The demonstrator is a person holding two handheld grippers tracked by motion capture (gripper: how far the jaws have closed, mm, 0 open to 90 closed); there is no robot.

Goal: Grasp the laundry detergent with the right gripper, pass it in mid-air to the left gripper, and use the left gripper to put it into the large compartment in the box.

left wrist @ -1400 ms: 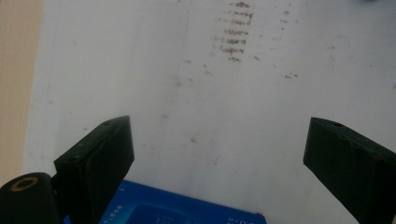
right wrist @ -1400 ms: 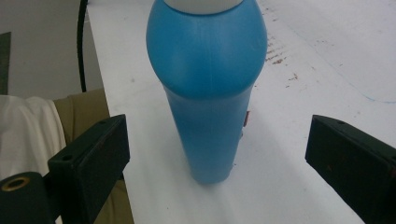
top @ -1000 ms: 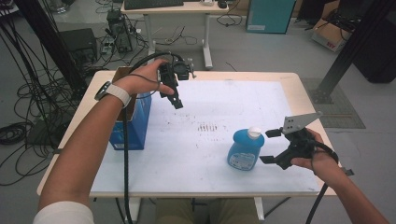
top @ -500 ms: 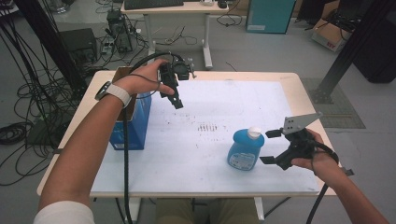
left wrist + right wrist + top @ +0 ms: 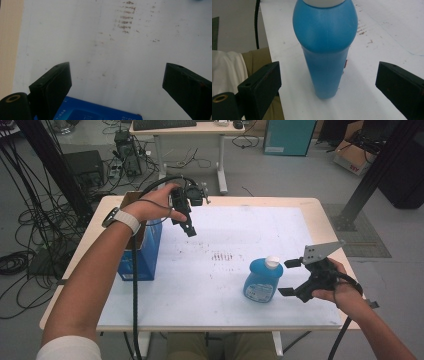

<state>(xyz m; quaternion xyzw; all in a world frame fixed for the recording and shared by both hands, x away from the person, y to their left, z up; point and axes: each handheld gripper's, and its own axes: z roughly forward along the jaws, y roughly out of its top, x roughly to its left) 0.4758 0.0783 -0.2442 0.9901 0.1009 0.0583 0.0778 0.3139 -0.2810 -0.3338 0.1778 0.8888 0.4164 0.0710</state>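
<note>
We have the right gripper [image 5: 288, 277] spread wide with nothing in it, its jaws flanking the blue bottle [image 5: 262, 280] that stands upright near the front right of the white table [image 5: 210, 285], just short of contact. If we close off-centre, or high on the rounded shoulder below the white cap [image 5: 271, 262], we judge that one pad could meet the smooth plastic first and tip or skid the bottle toward the near edge. The left gripper [image 5: 186, 222] hangs open and empty beside the blue box [image 5: 145, 255], too far off to steady anything.
</note>
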